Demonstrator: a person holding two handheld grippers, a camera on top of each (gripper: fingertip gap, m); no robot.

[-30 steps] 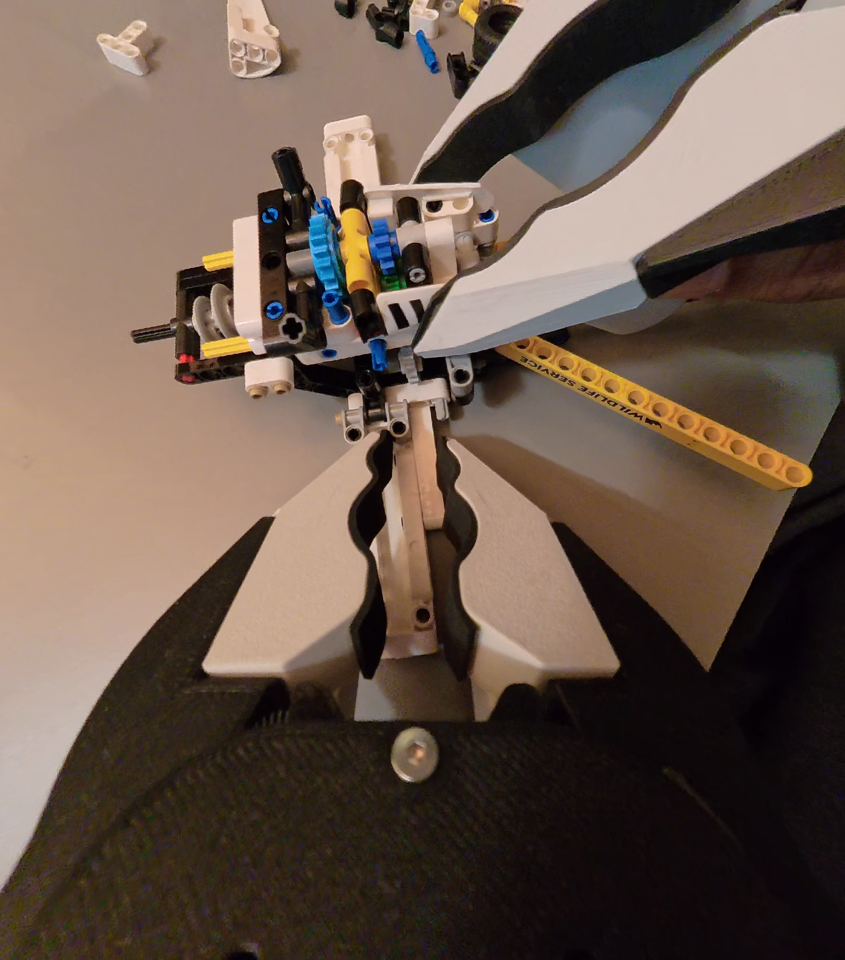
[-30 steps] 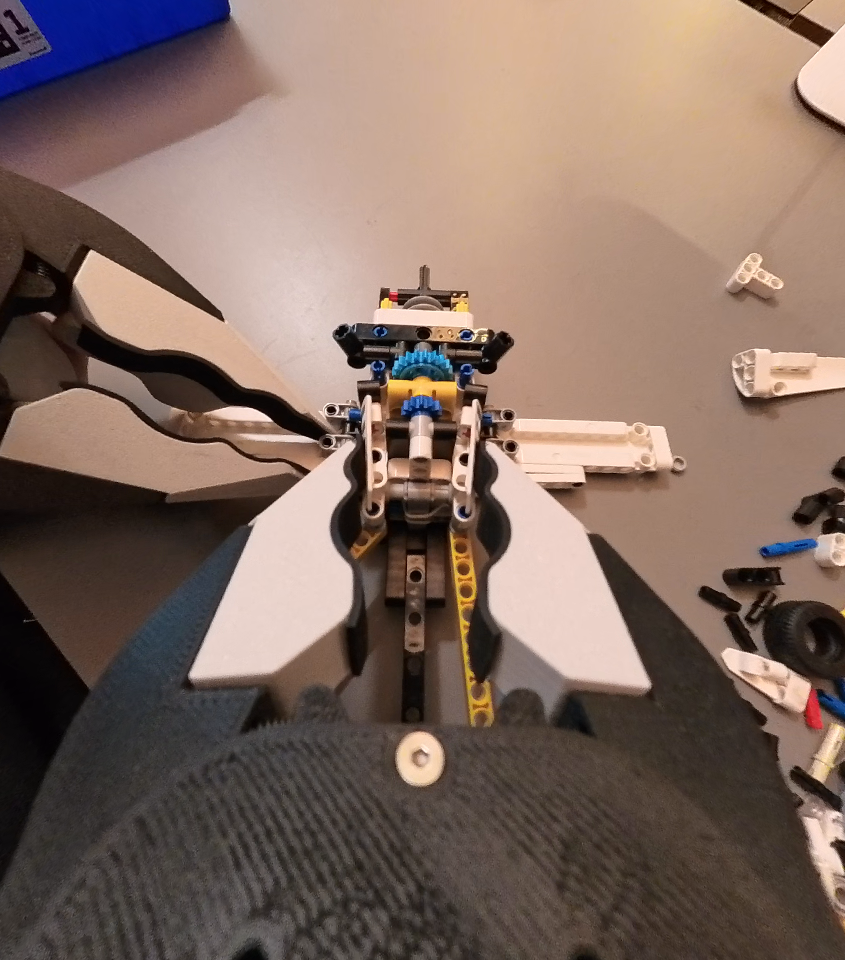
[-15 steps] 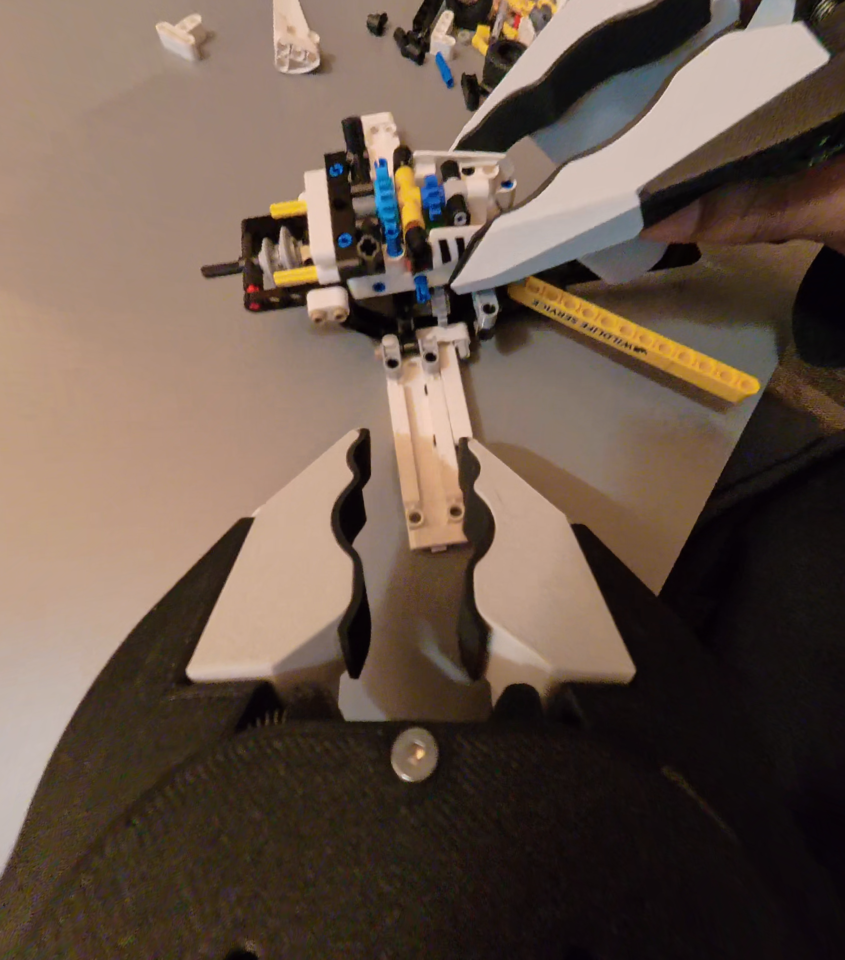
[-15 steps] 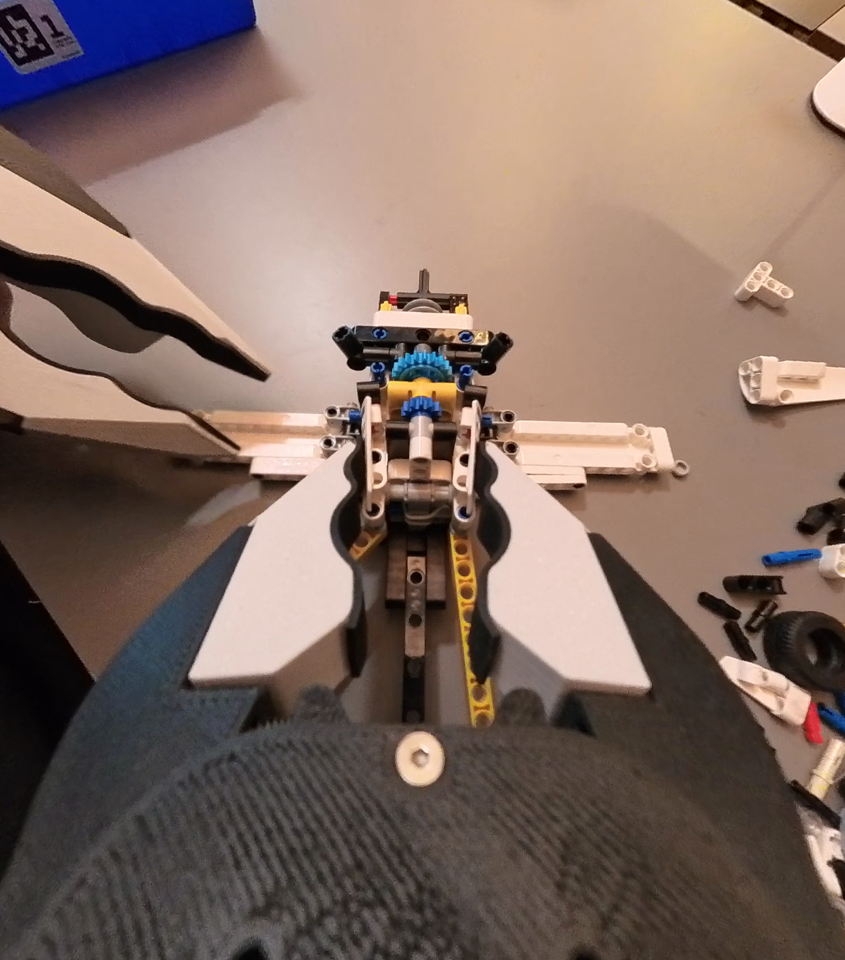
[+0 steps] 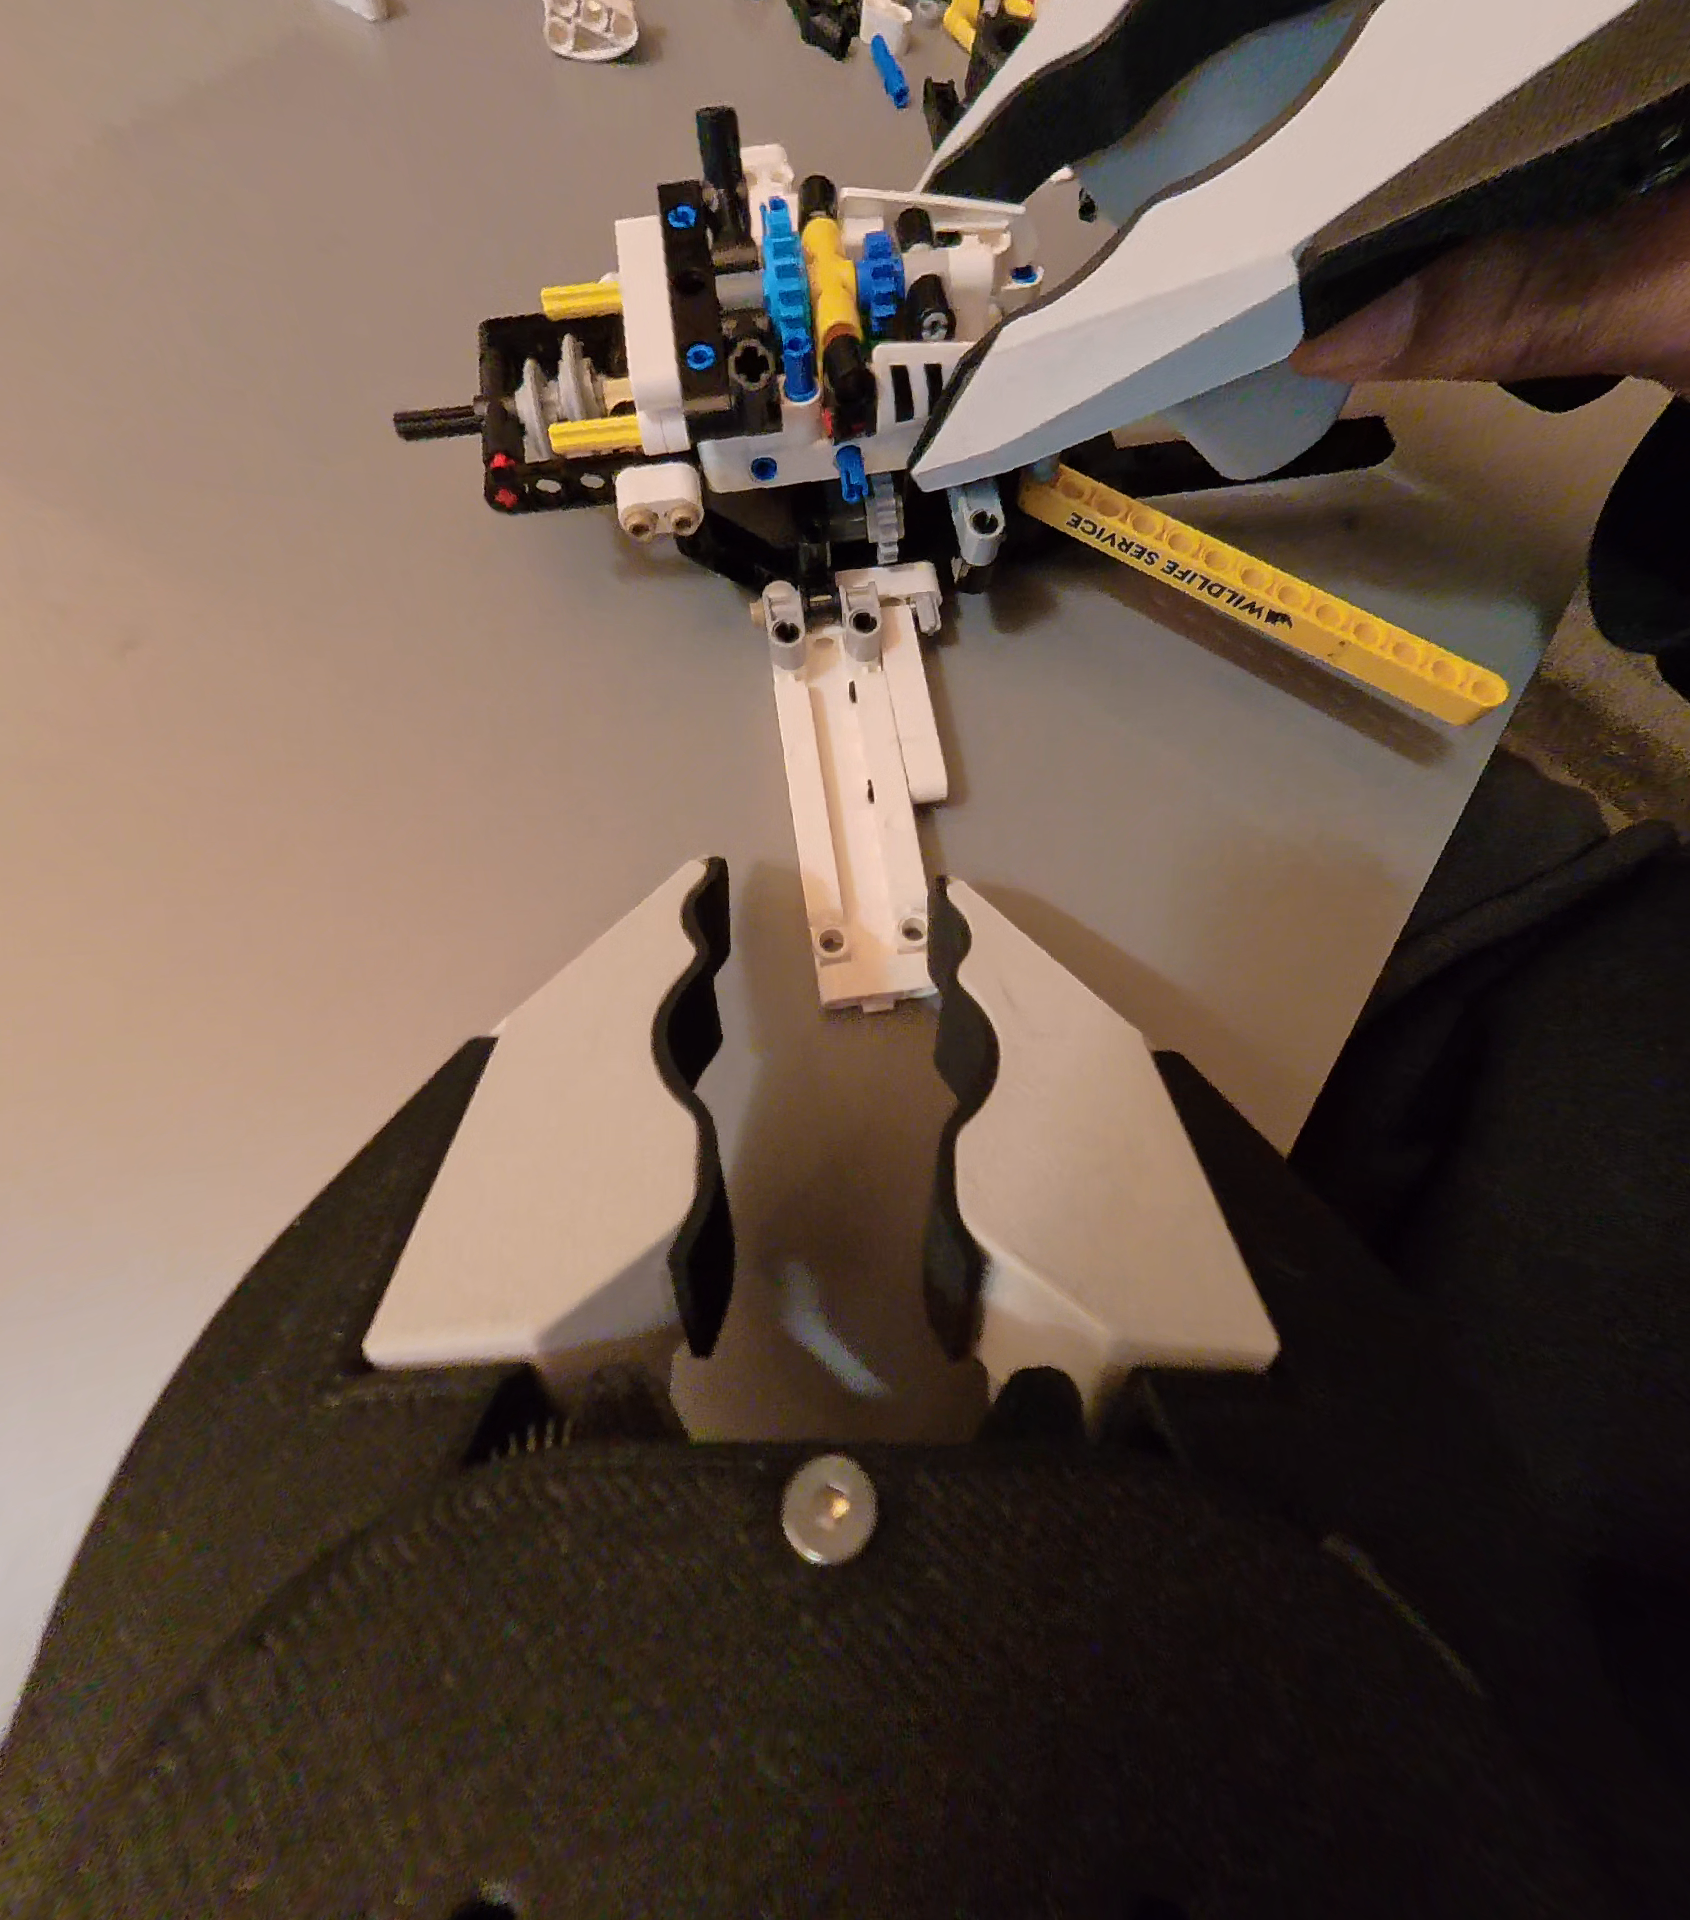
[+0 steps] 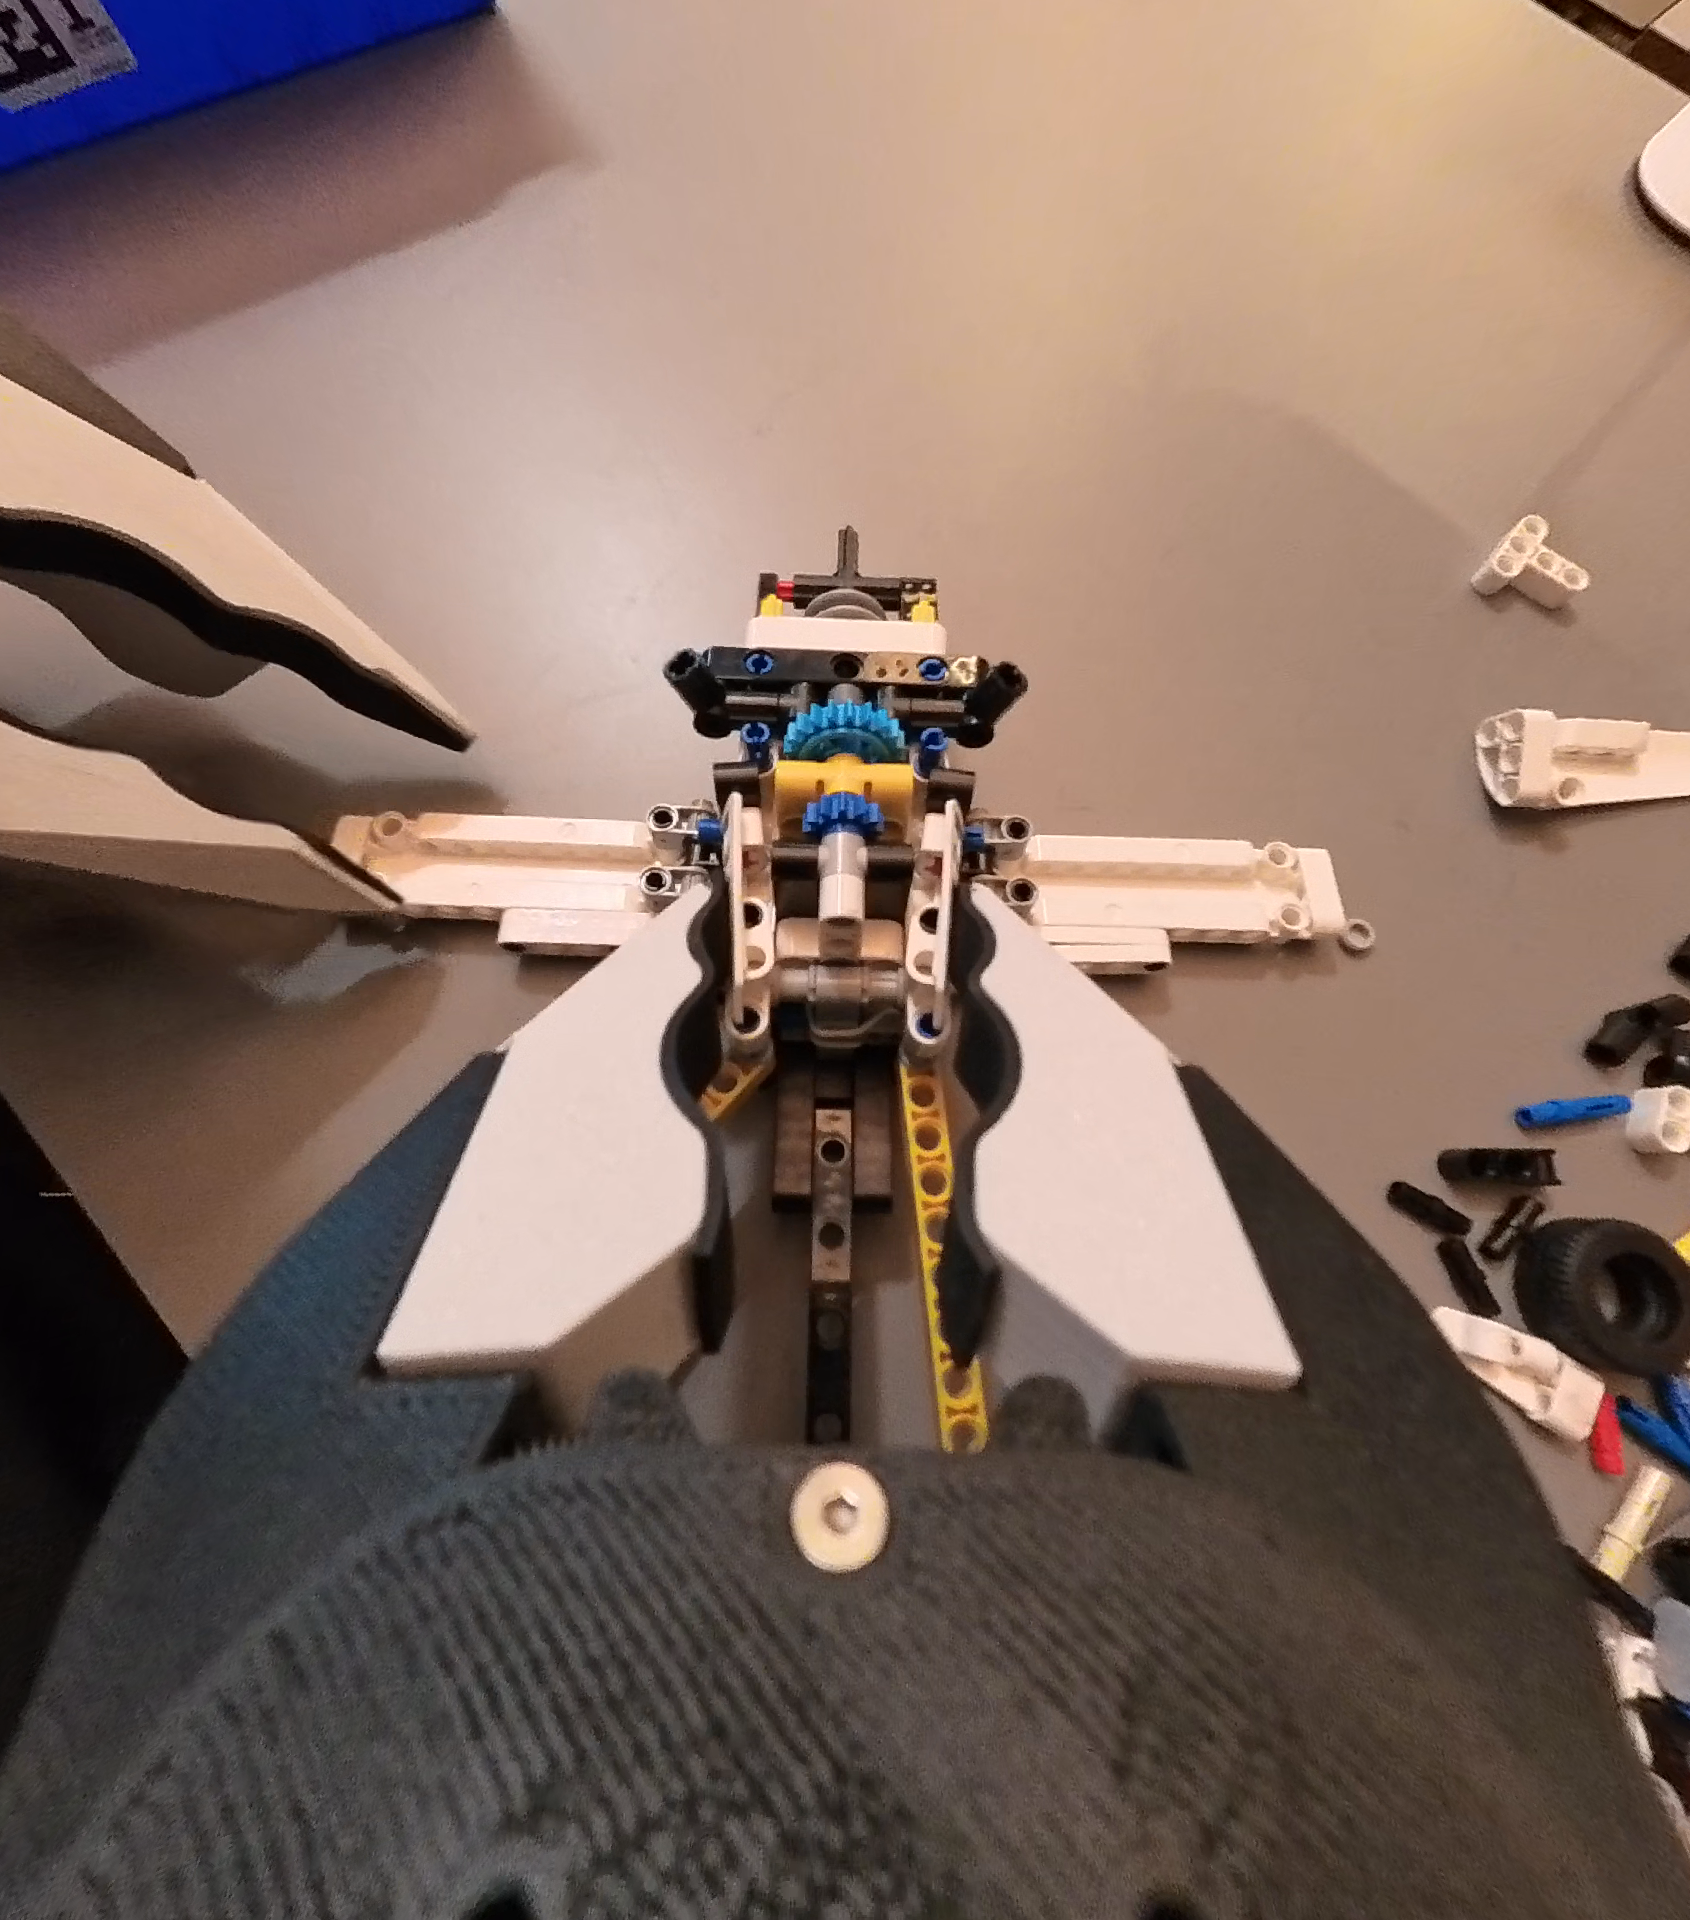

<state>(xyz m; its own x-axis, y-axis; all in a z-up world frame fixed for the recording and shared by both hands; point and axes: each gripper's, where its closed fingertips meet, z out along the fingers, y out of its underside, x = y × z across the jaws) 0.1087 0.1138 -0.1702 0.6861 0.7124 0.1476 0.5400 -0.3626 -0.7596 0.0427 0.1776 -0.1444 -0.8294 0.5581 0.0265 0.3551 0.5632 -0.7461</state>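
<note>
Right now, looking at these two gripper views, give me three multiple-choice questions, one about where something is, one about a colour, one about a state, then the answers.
1. Where does the black tyre lie?
A. among the loose parts to the right of the toy model
B. on top of the model
C. between the left gripper's fingers

2. What colour is the long holed beam sticking out from under the model?
A. red
B. yellow
C. green

3. How does the left gripper stand?
A. shut on the white wing
B. open, wing end between its fingers
C. shut on the tyre

Answers: 1 A, the tyre sits in the pile on the table. 2 B, the beam is plainly yellow. 3 B, bare table shows between the wing and the left-hand finger.
</note>
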